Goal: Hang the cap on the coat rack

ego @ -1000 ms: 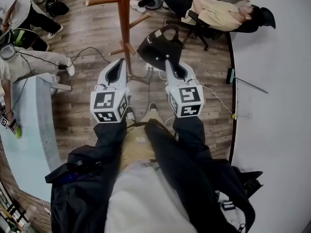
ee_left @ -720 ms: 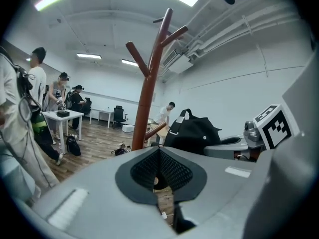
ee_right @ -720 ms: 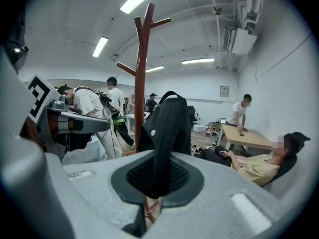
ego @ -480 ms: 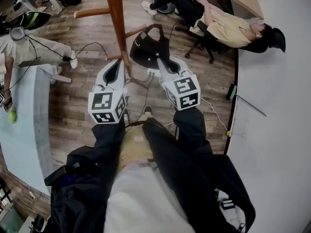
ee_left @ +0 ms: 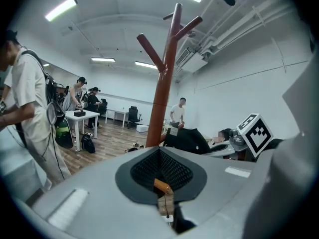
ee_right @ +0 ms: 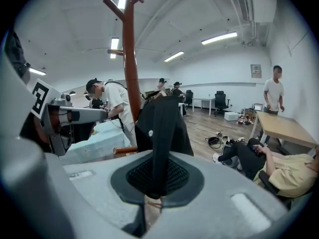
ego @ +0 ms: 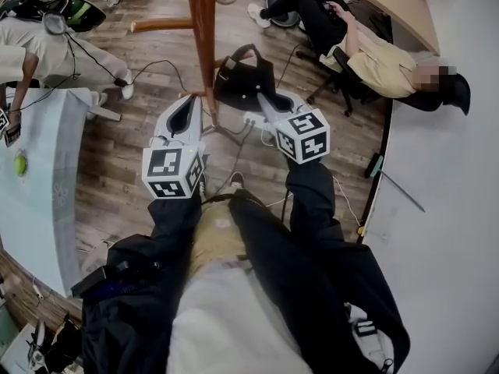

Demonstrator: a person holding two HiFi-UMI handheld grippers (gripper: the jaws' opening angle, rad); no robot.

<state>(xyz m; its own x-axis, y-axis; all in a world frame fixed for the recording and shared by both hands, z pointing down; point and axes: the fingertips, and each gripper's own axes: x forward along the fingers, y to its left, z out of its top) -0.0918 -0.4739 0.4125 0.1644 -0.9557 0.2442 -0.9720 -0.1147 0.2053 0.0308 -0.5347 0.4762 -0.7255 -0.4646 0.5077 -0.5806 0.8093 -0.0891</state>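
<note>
A black cap (ego: pixel 238 80) hangs from my right gripper (ego: pixel 265 101), whose jaws are shut on a strip of it. In the right gripper view the cap (ee_right: pixel 162 123) rises straight out of the pads and hides much of the room ahead. The brown wooden coat rack (ego: pixel 204 45) stands just left of the cap; its pole (ee_right: pixel 130 59) and top pegs rise behind the cap. My left gripper (ego: pixel 187 115) is shut and holds nothing, pointing at the rack's pole (ee_left: pixel 164 83). Beyond it show the cap (ee_left: pixel 187 139) and the right gripper's marker cube (ee_left: pixel 256 133).
A pale blue table (ego: pixel 39 170) with a green ball (ego: pixel 19 164) on it fills the left side. A person sits slumped in an office chair (ego: pixel 366 53) at the upper right, beside a white wall (ego: pixel 452 209). Cables (ego: pixel 234 142) lie around the rack's foot. Other people stand at the upper left.
My right gripper has moved forward and turned left toward the rack, carrying the cap with it. The left gripper has hardly shifted. The rack looks nearer.
</note>
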